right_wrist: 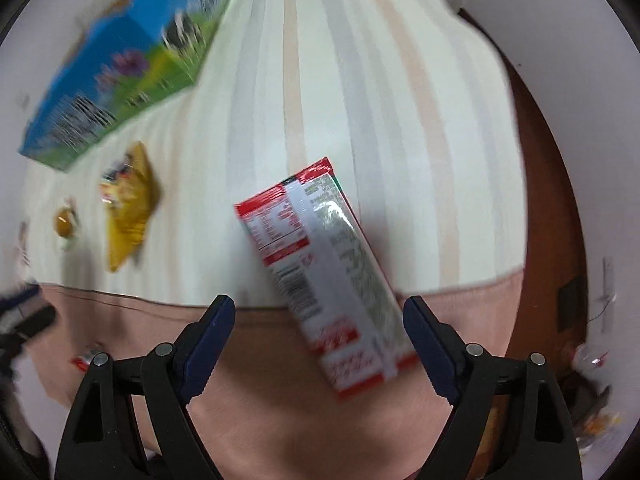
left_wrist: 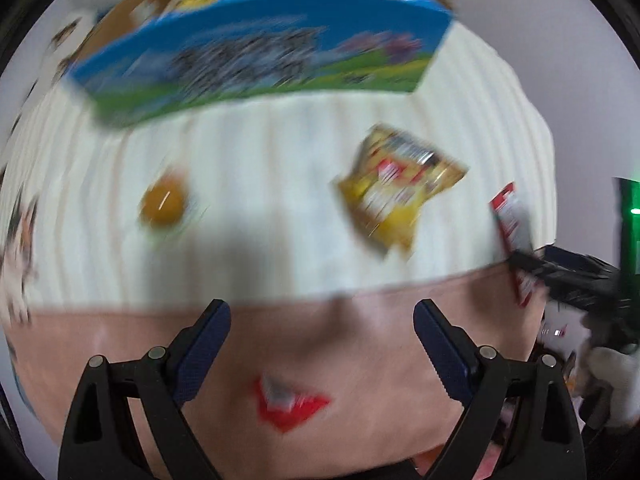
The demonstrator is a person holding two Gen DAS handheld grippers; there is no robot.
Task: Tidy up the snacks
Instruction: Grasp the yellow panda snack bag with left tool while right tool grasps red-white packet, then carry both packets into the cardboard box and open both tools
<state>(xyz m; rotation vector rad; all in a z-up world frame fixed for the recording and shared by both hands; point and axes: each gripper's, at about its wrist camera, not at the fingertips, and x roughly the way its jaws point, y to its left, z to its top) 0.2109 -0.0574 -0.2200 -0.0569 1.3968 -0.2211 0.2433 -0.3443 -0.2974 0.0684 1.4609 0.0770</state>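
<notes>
My left gripper (left_wrist: 322,312) is open and empty above the pink edge of the bed. A small red wrapper (left_wrist: 290,402) lies on the pink cloth between its jaws. A yellow snack bag (left_wrist: 396,186) and a round orange snack (left_wrist: 164,200) lie on the striped cover further off. My right gripper (right_wrist: 320,308) is open, with a red and white snack packet (right_wrist: 320,268) lying between its jaws, apparently loose. In the left wrist view the same packet (left_wrist: 512,216) and the right gripper (left_wrist: 568,276) show at the right edge.
A blue and green printed cardboard box (left_wrist: 260,52) with snacks inside stands at the far side of the striped cover (left_wrist: 280,140); it also shows in the right wrist view (right_wrist: 120,64). A brown wooden floor (right_wrist: 544,240) lies to the right of the bed.
</notes>
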